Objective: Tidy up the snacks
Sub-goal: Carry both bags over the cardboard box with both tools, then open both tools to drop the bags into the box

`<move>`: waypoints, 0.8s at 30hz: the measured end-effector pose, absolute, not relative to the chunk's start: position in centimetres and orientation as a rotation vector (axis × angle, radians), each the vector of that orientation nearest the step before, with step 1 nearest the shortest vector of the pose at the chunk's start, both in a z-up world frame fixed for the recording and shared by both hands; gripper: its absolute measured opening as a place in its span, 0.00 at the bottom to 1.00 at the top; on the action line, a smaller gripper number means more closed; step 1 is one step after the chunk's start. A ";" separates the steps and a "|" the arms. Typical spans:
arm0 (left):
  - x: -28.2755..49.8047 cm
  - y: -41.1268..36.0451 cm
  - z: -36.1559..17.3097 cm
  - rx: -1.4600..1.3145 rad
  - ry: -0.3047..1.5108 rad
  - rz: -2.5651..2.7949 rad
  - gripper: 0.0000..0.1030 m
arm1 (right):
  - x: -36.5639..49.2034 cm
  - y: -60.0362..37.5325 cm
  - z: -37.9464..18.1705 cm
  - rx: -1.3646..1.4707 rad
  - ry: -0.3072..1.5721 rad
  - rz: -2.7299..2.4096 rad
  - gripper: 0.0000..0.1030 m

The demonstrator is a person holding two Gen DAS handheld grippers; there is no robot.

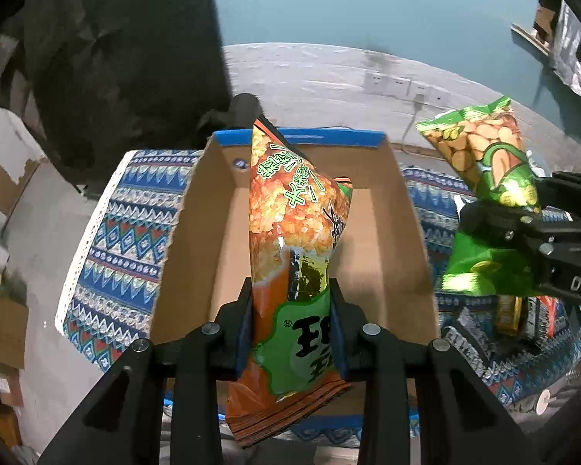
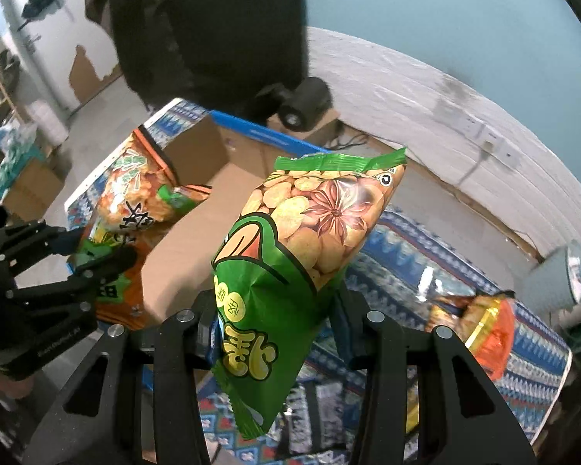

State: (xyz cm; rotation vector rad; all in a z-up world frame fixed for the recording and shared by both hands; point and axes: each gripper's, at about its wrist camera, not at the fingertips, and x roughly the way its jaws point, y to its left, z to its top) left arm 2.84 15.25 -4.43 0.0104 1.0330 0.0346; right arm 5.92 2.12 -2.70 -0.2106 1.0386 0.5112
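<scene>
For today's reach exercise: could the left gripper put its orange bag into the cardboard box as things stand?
Probably yes. The left gripper holds the orange bag right above the open box, whose floor looks bare; nothing blocks the drop.

An orange snack bag [image 1: 290, 255] printed with golden puffed rice, green panels and black characters. At three o'clock from it, a glossy green bag [image 2: 290, 271] shows tan round crackers, a brown star anise flower and yellow lettering. The cardboard box [image 1: 387, 213] is plain brown with a blue rim. The tablecloth [image 1: 124, 232] carries blue, white and red zigzag bands.
</scene>
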 end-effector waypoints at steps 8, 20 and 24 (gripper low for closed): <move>2.8 18.1 -5.5 -0.025 1.058 0.087 0.33 | 6.9 5.5 -4.6 -0.236 1.087 0.559 0.42; 3.2 18.1 -6.4 -0.039 1.115 0.101 0.44 | 7.4 6.2 -5.5 -0.198 1.135 0.578 0.56; 3.1 17.5 -5.9 -0.031 1.094 0.095 0.55 | 7.3 5.1 -4.7 -0.183 1.114 0.566 0.60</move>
